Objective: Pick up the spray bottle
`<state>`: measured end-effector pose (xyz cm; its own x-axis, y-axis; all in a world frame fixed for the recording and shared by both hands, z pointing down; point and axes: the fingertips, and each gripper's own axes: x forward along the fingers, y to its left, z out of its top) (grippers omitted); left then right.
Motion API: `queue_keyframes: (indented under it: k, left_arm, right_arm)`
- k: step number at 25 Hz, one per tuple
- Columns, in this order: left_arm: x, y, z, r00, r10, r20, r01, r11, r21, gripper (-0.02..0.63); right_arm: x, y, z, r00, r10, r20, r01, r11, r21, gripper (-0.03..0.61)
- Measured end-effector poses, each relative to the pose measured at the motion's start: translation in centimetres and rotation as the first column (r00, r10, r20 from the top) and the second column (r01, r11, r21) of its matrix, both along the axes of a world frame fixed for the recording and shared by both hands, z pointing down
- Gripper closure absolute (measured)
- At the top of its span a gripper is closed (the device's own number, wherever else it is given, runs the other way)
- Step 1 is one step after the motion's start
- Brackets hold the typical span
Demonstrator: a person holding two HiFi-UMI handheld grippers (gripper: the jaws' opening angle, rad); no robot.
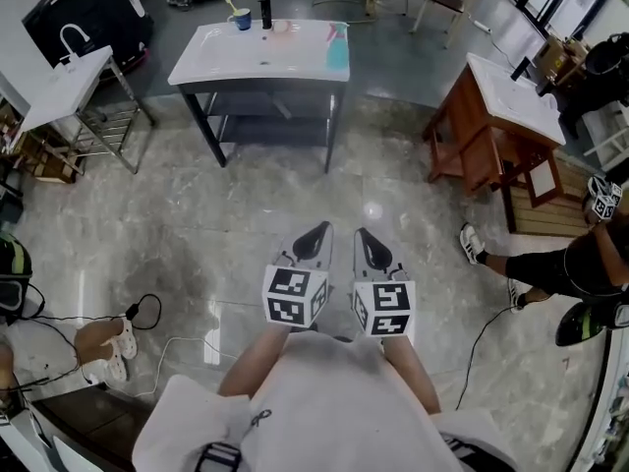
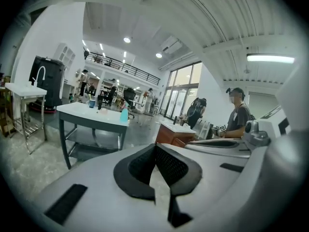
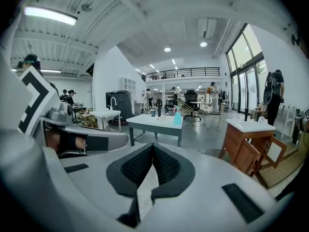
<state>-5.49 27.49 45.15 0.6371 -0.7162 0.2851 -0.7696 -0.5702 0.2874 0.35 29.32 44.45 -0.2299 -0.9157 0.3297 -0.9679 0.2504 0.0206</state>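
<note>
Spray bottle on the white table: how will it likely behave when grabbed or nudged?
The spray bottle stands upright, tall and narrow, near the table edge, so a nudge could tip it. It looks like blue plastic: probably rigid and light.

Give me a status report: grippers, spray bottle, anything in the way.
Left gripper, right gripper shut, empty. Spray bottle upright on white table, far ahead, untouched. Only bare floor between.

White tee (image 1: 324, 382), grey L hand-held gripper (image 1: 315, 232) & R hand-held gripper (image 1: 367, 237), blk pads (image 2: 170, 166), b/w marker cubes (image 1: 293, 296)
</note>
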Motion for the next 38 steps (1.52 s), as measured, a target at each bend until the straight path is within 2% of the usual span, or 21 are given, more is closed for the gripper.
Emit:
queue_keyframes:
  k: [9, 17, 28, 33, 38]
  left_arm:
    - [-2.6, -4.1, 0.5, 0.999, 0.032, 0.008, -0.032, 0.999, -0.012, 0.588]
    - [-3.8, -5.5, 1.1, 0.999, 0.052, 0.014, -0.052, 0.999, -0.011, 0.588]
    - [-4.6, -5.3, 0.7, 0.995, 0.094, 0.027, -0.094, 0.996, -0.002, 0.588]
    - [-4.8, -4.4, 1.2, 0.994, 0.112, 0.018, -0.111, 0.994, -0.014, 0.589]
    - [-5.3, -4.1, 1.5, 0.994, 0.11, 0.011, -0.11, 0.994, -0.027, 0.588]
  right_arm:
    - [-3.3, -3.9, 0.3, 1.0, 0.008, 0.001, -0.008, 1.0, -0.007, 0.552]
    - [-4.7, -5.3, 1.0, 1.0, 0.015, 0.002, -0.015, 1.0, -0.02, 0.552]
    - [-6.5, -5.4, 1.0, 1.0, 0.018, 0.016, -0.017, 1.0, -0.026, 0.552]
    - [-6.2, -4.8, 1.8, 0.996, 0.057, 0.073, -0.053, 0.997, -0.065, 0.552]
    - [-6.4, -4.8, 1.7, 0.997, 0.058, 0.044, -0.055, 0.997, -0.055, 0.552]
